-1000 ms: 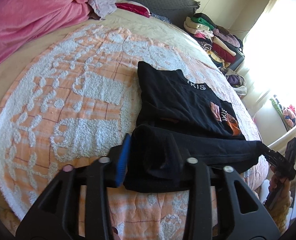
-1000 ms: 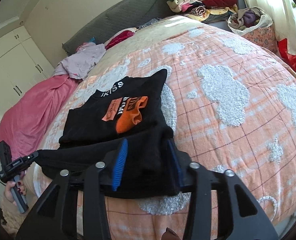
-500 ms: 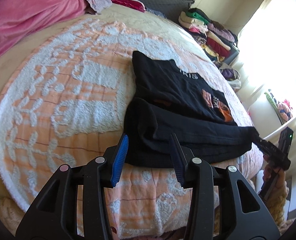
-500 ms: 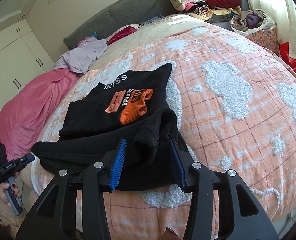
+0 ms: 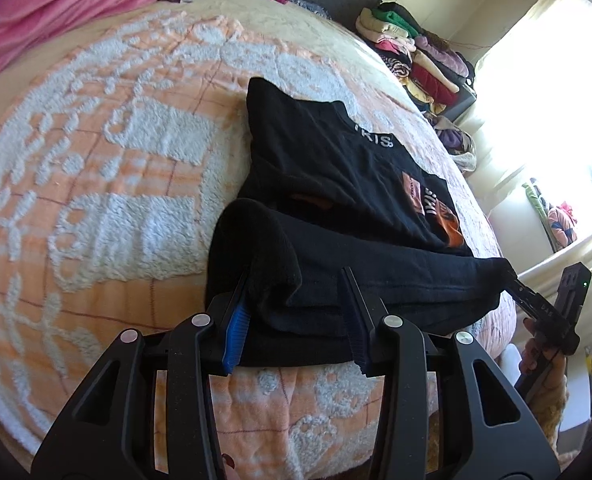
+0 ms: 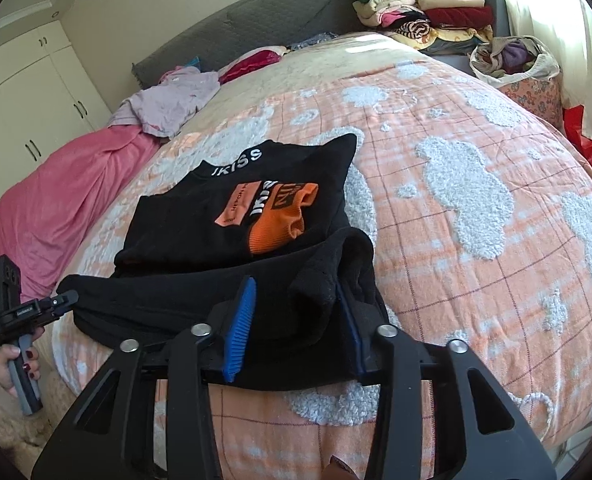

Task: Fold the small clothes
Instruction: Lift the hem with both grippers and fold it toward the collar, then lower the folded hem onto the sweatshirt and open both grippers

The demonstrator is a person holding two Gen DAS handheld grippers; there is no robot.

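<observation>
The left hand-held gripper (image 5: 296, 312) stands partly open around a bunched hem corner of the black garment (image 5: 347, 184); I cannot tell whether it grips. The right hand-held gripper (image 6: 294, 320) is closing with the opposite corner between its jaws. The garment lies near the bed's front edge on an orange-and-white blanket (image 6: 475, 208), a pink cover (image 6: 56, 208) beyond.

We see open bedspread (image 6: 475, 184) right of the black garment (image 6: 200, 216), free for passing. On the left a pink blanket (image 6: 56, 208) and lilac clothes (image 6: 168, 100) crowd the bed; stacked clothes (image 6: 423, 16) block the far corner.
</observation>
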